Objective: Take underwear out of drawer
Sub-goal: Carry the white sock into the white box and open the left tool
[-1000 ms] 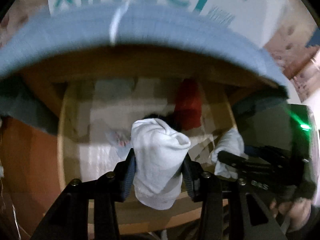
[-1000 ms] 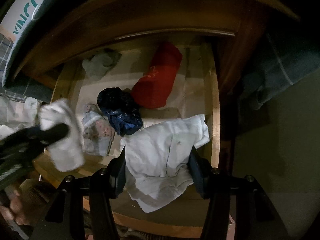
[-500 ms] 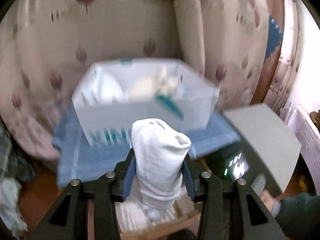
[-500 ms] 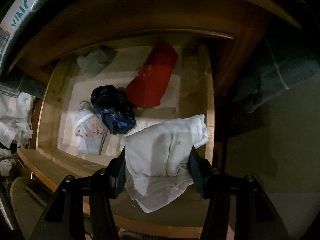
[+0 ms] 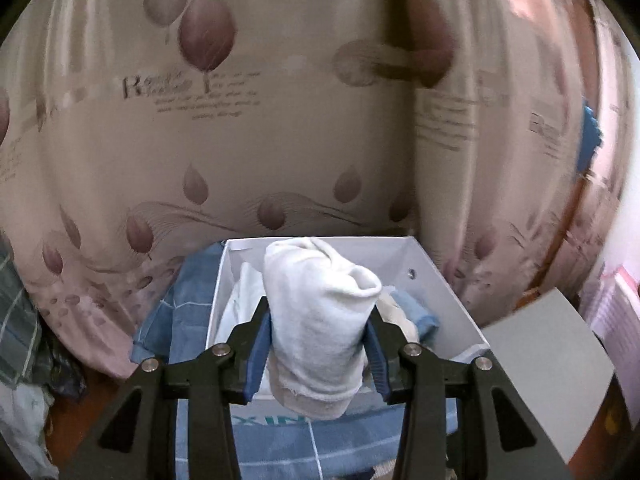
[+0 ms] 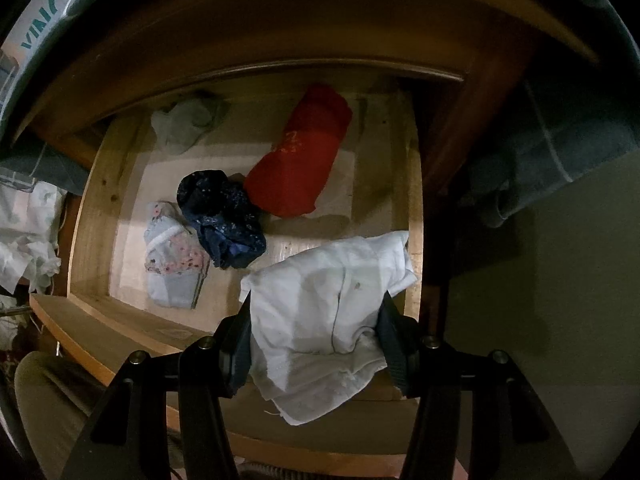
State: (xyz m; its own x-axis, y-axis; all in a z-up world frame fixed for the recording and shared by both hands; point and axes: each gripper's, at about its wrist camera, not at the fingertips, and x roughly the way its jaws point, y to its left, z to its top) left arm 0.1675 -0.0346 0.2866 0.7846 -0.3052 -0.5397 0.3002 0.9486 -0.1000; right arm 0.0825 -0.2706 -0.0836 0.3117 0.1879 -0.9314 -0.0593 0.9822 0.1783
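Observation:
My left gripper [image 5: 318,344] is shut on a rolled white piece of underwear [image 5: 320,320], held up over a white box [image 5: 448,292] that has folded clothes inside. My right gripper [image 6: 316,340] is shut on a crumpled white garment [image 6: 332,300] above the front right corner of the open wooden drawer [image 6: 92,208]. Inside the drawer lie a red roll [image 6: 300,160], a dark blue bundle [image 6: 222,216], a pale flowered piece [image 6: 172,264] and a grey-green piece [image 6: 184,124].
The white box stands on a blue checked cloth [image 5: 180,312] in front of a leaf-patterned curtain [image 5: 280,120]. A grey flat panel [image 5: 548,364] sits right of the box. Loose white cloth [image 6: 28,236] hangs left of the drawer, dark fabric [image 6: 552,160] to its right.
My left gripper has risen out of the drawer with the white roll and now faces the box and curtain. The right gripper has stayed still, holding its white garment.

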